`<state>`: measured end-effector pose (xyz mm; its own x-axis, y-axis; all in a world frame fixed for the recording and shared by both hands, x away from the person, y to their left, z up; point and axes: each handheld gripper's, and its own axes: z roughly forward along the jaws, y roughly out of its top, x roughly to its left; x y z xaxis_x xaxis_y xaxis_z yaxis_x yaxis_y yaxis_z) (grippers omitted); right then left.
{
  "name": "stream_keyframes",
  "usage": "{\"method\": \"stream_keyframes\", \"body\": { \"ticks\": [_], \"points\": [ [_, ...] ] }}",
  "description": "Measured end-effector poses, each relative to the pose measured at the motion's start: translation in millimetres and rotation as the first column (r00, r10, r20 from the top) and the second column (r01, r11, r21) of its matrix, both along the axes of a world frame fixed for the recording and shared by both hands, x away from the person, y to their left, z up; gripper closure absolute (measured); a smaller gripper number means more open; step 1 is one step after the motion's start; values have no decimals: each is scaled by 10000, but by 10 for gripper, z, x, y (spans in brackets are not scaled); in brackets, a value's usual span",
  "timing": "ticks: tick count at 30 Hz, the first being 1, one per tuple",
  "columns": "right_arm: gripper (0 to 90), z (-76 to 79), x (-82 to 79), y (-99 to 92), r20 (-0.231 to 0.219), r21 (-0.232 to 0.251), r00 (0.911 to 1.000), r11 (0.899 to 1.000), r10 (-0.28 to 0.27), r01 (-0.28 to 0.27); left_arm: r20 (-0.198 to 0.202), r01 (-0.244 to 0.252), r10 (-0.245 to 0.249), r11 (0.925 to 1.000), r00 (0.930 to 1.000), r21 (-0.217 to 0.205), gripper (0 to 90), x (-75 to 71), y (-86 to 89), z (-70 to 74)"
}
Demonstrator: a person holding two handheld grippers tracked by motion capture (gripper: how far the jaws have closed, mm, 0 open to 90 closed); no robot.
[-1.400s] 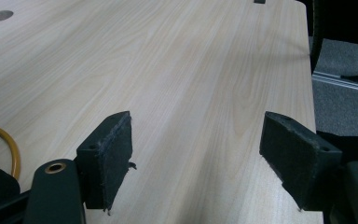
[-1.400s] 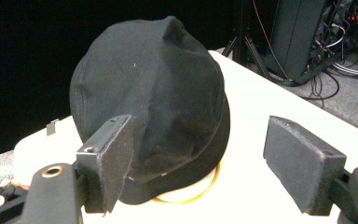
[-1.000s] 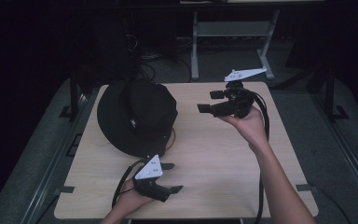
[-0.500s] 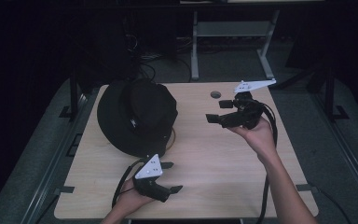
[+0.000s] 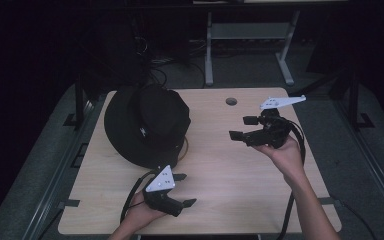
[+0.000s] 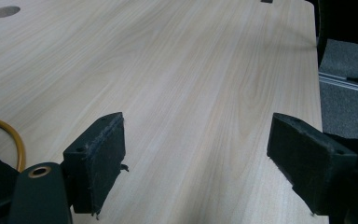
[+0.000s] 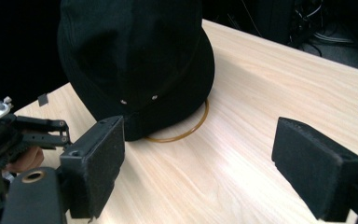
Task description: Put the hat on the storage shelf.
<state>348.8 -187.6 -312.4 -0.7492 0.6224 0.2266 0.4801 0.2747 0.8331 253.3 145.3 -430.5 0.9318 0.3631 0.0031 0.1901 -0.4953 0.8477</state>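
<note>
- High view: the black hat sits on the far left part of the tabletop, with an orange ring peeking out from under its near brim. The left tongs rest low on the tabletop just in front of the hat, jaws spread and empty, turned rightwards past the hat. The right tongs are held above the tabletop to the right of the hat, well apart from it, jaws spread, empty and aimed at its crown.
- Judging from that aim, the step in hand is a reach for the hat with the right tongs. To do it well, come in low and level, keep the jaws wide until one pad is over the cloth and one under the brim, and pinch the brim edge rather than the soft crown, which would likely just dent.
- Left gripper view: both pads stand wide with bare tabletop between them; the ring shows at the left edge, so the hat lies off to that side, outside the jaws.
- Right gripper view: the hat lies ahead and a little left of the gap between the open pads, not yet reached. The brim's near edge is dark and hard to trace, so the best bite point is probably beside the ring.
</note>
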Motion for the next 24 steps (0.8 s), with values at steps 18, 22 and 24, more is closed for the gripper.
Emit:
{"method": "stream_keyframes", "body": {
  "ticks": [18,22,24],
  "points": [
    [162,-247,-209,-182,-125,-96,9989,9989,-461,460,-24,-19,19,10000,10000,54,187,-4,-1,-3],
    [162,-329,-256,-231,-226,-65,9983,9985,-539,537,28,8,-8,10000,10000,71,187,-5,-9,-7],
    [162,-365,-282,-261,-243,-18,9981,9984,-572,571,32,-3,3,10000,10000,63,187,-5,-11,-11]
  ]
}}
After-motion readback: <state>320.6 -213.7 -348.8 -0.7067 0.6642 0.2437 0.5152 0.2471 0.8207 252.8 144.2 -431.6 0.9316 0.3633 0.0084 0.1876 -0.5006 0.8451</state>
